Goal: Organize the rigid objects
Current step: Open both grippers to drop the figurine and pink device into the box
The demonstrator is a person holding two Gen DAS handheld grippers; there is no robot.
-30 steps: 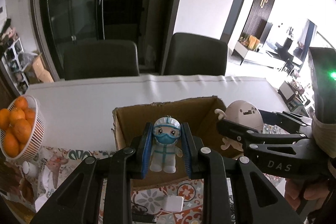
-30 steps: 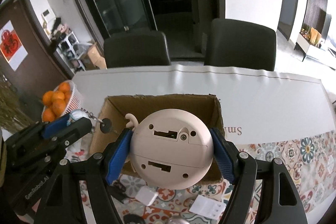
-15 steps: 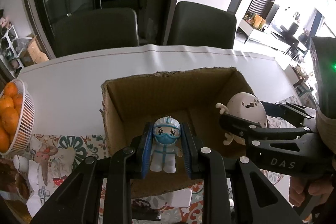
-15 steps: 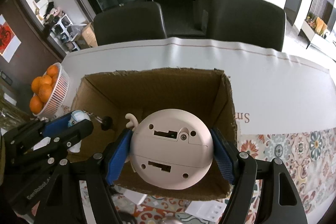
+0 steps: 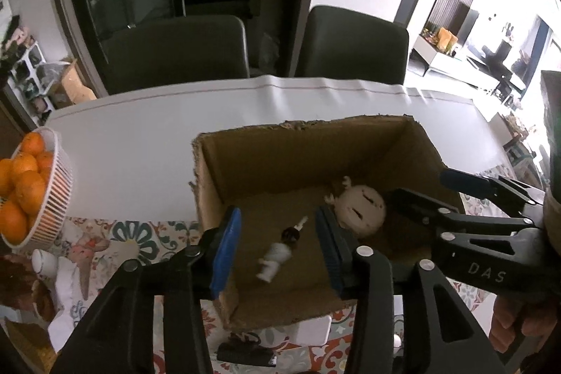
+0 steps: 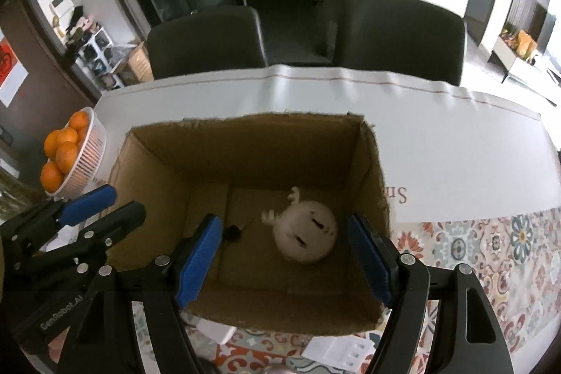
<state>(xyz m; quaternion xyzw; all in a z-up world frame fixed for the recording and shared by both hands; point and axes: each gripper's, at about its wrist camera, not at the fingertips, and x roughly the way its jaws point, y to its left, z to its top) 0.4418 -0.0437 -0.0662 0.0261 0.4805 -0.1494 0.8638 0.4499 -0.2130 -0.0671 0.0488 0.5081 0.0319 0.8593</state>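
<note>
Inside the box [image 5: 308, 170] on the tabletop [image 5: 140, 163], the small figure [image 5: 275, 260] lies blurred on the floor, with the round toy [image 6: 305, 235] (also blurred) to its right. Above them the left tool [image 5: 278, 246] is opening, its jaws apart and touching nothing. Beside it the right tool [image 6: 284, 258] stands spread wide and empty over the round toy.

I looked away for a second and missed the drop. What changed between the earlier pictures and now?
Both toys were let go. The left claw is opening, and the small figurine now lies in the cardboard box. The right claw stands open over the round beige toy in the box. Box and orange basket stayed put.
</note>
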